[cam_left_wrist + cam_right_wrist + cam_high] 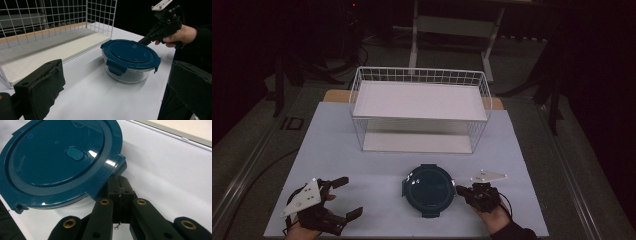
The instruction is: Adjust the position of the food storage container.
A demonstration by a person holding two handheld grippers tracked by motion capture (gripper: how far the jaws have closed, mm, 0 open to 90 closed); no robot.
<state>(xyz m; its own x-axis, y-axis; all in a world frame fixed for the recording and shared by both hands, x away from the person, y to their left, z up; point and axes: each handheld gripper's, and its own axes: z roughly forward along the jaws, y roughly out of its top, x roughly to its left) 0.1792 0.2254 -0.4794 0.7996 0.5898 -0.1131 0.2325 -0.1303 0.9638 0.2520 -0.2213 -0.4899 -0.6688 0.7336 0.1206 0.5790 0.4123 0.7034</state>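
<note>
Container: a round clear bowl with a dark blue clip-on lid, standing on the white table at 6 o'clock from the wire basket and well apart from it. In the left gripper view one lid latch hangs down over the near side of the bowl. In the right gripper view a small oval tab sits at the centre of the lid.

Right gripper: positioned at 3 o'clock of the container, held in the person's right hand. Its jaws are pressed together with no gap visible between them in the right gripper view. The tips lie under the lid rim beside a latch and touch the container's edge. Whether they pinch any part of the lid cannot be told.

Left gripper: positioned at 9 o'clock of the container, well apart from it. Its jaws stand wide apart and hold nothing. In the left gripper view both black jaw pads frame the container without contact.

Wire basket: white, with a flat white shelf inside, at 12 o'clock on the table.
</note>
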